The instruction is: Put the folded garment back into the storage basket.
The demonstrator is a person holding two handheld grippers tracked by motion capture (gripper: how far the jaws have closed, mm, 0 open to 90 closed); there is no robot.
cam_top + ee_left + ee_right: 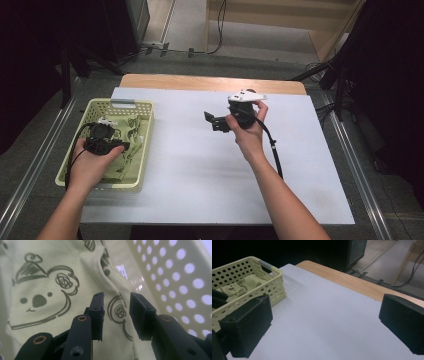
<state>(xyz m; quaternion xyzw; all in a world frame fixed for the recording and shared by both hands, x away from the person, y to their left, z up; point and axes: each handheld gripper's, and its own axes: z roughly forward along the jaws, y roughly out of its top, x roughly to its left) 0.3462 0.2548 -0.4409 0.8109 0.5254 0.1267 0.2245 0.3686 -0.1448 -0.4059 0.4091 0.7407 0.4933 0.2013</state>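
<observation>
A pale green cloth (131,132) printed with dark koala drawings (45,290) lies in a pale yellow perforated basket (122,104) at the table's left. My left gripper (107,142) is down inside the basket. Its jaws (116,310) stand partly apart just over the cloth, with a raised fold lying in the gap; the pads do not visibly press on it. My right gripper (212,121) hovers over the middle of the white sheet, pointing left toward the basket. Its jaws (324,325) are wide open with nothing between them.
A white sheet (200,165) covers most of the wooden table (210,82). The basket wall (175,277) rises close on the right of the left jaws. The right gripper view has the basket (274,271) and cloth (239,287) at far left. Cables and stands surround the table.
</observation>
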